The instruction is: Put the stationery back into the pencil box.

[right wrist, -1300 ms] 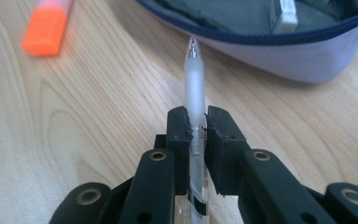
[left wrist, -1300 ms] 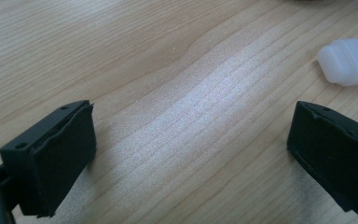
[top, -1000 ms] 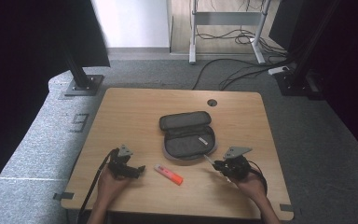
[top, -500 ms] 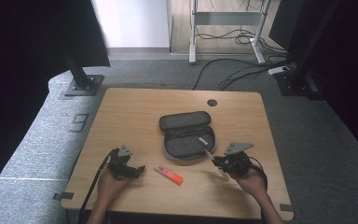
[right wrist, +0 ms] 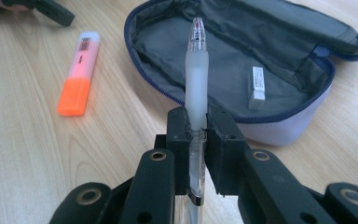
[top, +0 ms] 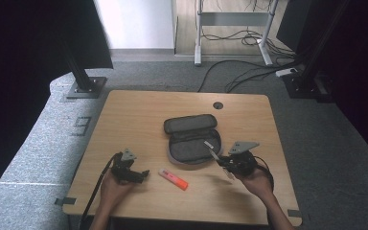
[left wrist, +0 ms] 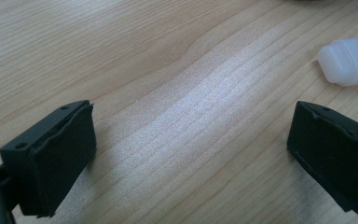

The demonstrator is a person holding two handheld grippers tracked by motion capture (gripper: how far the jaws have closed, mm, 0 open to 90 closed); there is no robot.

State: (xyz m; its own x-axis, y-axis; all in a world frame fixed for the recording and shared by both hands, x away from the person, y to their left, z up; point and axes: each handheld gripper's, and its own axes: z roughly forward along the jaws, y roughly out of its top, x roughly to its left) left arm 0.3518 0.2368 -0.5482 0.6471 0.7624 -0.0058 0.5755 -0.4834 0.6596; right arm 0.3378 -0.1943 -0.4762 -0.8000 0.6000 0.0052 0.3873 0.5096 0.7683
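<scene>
Right tongs [right wrist: 196, 135] clamp clear pen [right wrist: 196, 74], centre frame, tip over open pencil case [right wrist: 279, 130]. Left tongs [left wrist: 191, 154] wide, empty, above surface [left wrist: 168, 70]; highlighter [top: 173, 178] lower centre.

A light wooden table [top: 139, 115] carries an open grey pencil case [top: 191, 139] and an orange highlighter [top: 173, 178], the latter between both claws.

even overhead light, dark room edges, soft glare on the table [left wrist: 205, 135].
</scene>
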